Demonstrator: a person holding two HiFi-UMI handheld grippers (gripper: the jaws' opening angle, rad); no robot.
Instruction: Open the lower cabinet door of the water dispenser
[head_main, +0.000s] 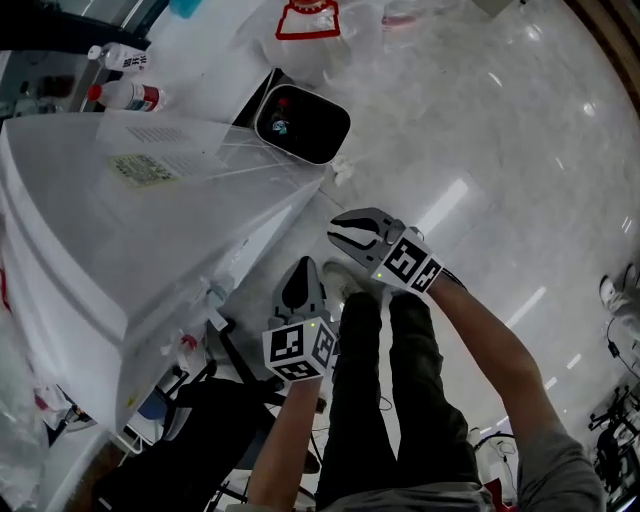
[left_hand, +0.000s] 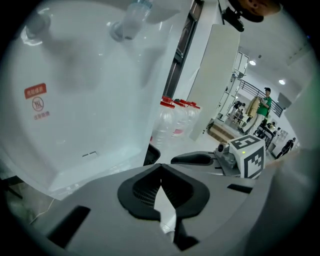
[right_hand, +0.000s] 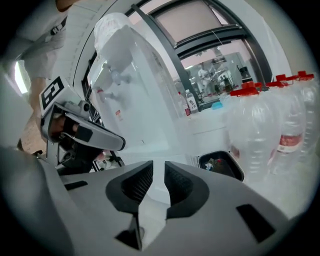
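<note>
Nearby, a bin (head_main: 302, 124) flanks the water dispenser (head_main: 120, 230); left gripper (left_hand: 160, 176) clenched, right gripper (right_hand: 159, 172) released.

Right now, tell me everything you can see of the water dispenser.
The water dispenser is a tall white cabinet, glossy like plastic, standing upright on the floor beside a black-lined bin. A printed sticker lies on its top; two taps project from its front above a red warning label. Its lower door isn't clearly shown. Nothing else visibly touches it.
</note>
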